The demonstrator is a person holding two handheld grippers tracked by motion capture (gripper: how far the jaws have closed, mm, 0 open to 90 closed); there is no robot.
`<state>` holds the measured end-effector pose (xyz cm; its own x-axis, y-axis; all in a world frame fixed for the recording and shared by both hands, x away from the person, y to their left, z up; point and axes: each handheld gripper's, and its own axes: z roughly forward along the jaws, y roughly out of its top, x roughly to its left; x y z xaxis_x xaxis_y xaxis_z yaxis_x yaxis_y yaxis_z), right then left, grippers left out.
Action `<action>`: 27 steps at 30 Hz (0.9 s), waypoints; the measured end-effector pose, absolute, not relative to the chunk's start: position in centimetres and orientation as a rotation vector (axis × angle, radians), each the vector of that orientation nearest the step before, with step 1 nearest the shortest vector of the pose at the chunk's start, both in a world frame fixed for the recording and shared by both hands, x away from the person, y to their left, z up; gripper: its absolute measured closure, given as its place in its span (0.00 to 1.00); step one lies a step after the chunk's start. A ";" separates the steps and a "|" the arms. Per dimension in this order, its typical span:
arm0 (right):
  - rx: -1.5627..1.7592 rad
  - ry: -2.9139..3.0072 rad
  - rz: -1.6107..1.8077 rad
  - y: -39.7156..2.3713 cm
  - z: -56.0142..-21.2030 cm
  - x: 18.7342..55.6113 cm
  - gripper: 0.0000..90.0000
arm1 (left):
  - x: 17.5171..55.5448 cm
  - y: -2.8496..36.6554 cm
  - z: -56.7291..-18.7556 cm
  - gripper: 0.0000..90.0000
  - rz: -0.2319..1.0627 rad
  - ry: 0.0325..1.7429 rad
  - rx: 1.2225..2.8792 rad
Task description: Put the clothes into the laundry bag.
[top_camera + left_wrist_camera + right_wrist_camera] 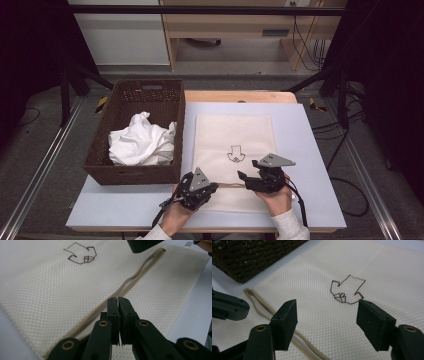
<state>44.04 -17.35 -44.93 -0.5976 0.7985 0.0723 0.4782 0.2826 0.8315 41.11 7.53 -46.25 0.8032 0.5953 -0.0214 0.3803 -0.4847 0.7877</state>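
A cream mesh bag [232,131] lies flat on the table, with a dark outline mark [235,154] stitched near its middle. A tan band [135,277] runs along its near end. My left gripper [216,186] is shut, and its tips [117,299] sit right at that band; I cannot tell whether they pinch it. My right gripper [241,176] hovers just right of it, open. Its jaws [328,305] stand wide over the mesh, just short of the mark [347,290], with nothing between the pads. The left gripper's body [229,307] is close on its left.
A dark wicker basket [130,92] holding a crumpled white cloth [142,142] stands left of the bag, close to its edge. A pale blue mat [310,150] covers the table, with bare room to the right of the bag. Cables and dark frame bars lie beyond.
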 end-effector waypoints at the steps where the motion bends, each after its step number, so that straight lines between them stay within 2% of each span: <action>1: 1.165 2.234 1.214 -16.9 -45.6 44.1 0.42 | 41.1 7.3 -46.8 0.99 0.310 0.719 2.155; 8: 1.155 2.309 1.147 -16.0 -47.0 44.3 0.49 | 41.2 6.6 -48.0 0.99 0.274 0.714 2.192; 20: 1.104 2.402 1.086 -15.3 -48.1 43.9 0.70 | 41.3 6.7 -48.6 0.99 0.251 0.725 2.169; 21: 1.098 2.409 1.083 -15.5 -48.1 43.9 0.76 | 41.3 6.8 -48.6 0.99 0.252 0.727 2.166; 27: 1.065 2.400 1.067 -15.4 -48.2 43.7 0.82 | 41.1 6.7 -48.6 0.99 0.268 0.726 2.169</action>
